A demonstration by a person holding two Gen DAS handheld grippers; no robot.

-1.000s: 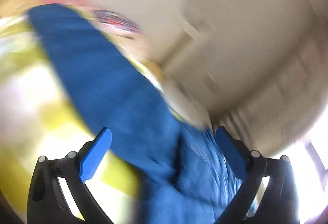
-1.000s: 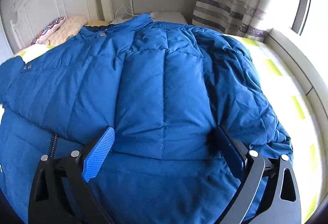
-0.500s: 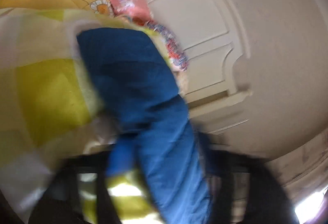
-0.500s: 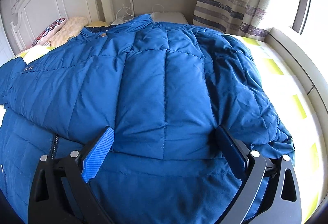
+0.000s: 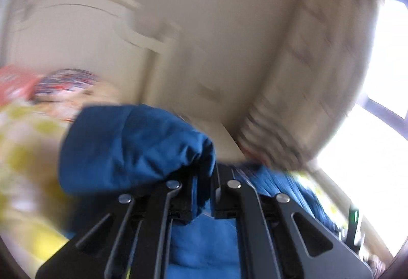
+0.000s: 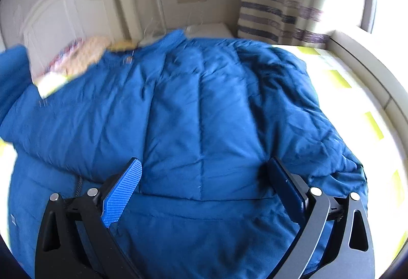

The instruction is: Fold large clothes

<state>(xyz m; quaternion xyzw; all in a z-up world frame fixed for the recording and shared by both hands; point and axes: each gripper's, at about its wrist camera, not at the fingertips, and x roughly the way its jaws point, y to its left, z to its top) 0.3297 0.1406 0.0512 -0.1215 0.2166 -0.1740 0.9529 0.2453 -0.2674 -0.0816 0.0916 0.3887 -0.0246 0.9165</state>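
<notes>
The left gripper (image 5: 204,192) has its 2 fingers drawn close together, pinching a bunched cuff of the blue jacket's sleeve (image 5: 135,148). The sleeve bulges up and to the left of the fingertips, lifted off the bed, and more blue fabric lies below and behind the gripper. This view is blurred; the yellow-checked bedsheet (image 5: 28,136) shows to the left of the gripper, with a patterned pillow (image 5: 63,80) farther ahead on the left and the white headboard (image 5: 76,23) above that.

The right gripper (image 6: 204,184) stands wide apart, its 2 fingers spread over the blue jacket (image 6: 199,120) without pinching any of it. The jacket lies flat on the bed directly ahead of and under this gripper, filling the space between the fingers and running forward toward the headboard (image 6: 66,13). A striped curtain (image 6: 278,13) hangs ahead to the right, and the bedsheet (image 6: 339,80) shows beside the jacket on the right.
</notes>
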